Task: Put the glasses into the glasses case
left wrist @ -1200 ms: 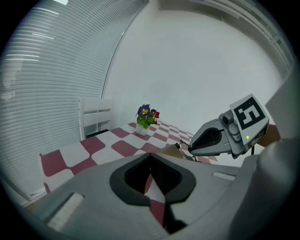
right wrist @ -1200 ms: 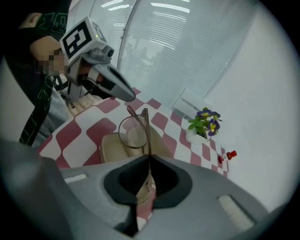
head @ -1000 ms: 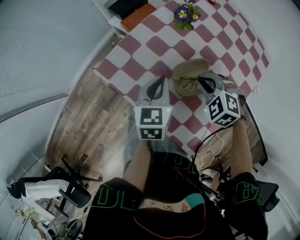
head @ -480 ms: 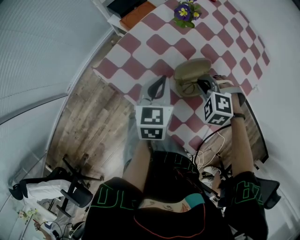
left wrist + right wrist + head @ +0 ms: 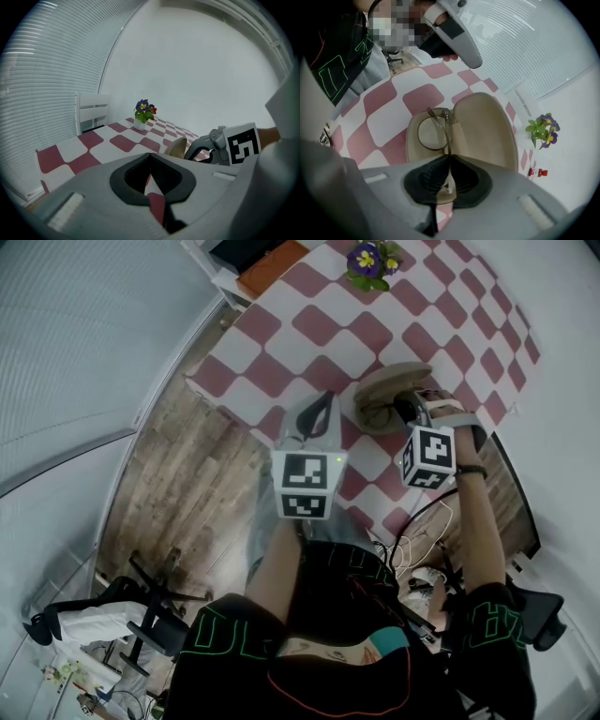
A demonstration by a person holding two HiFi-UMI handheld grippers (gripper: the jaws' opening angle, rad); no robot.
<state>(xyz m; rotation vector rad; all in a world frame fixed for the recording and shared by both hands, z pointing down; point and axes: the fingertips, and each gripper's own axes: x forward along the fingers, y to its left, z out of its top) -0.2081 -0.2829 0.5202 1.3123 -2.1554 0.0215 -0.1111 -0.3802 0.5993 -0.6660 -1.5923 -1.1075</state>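
Since a second ago the right gripper has slid in over the open glasses case, so its marker cube now sits closer to the case's near rim. Its jaws are pressed together on a thin temple of the glasses. The case lies hinged open on the checked tablecloth. One round lens hangs over the half nearer the left gripper, and the other half holds nothing. The glasses stand on edge, their long axis along the case's hinge line, pointing away from the jaws. Whether the lens touches the lining I cannot tell. The left gripper hovers beside the case, jaws closed together with nothing between them.
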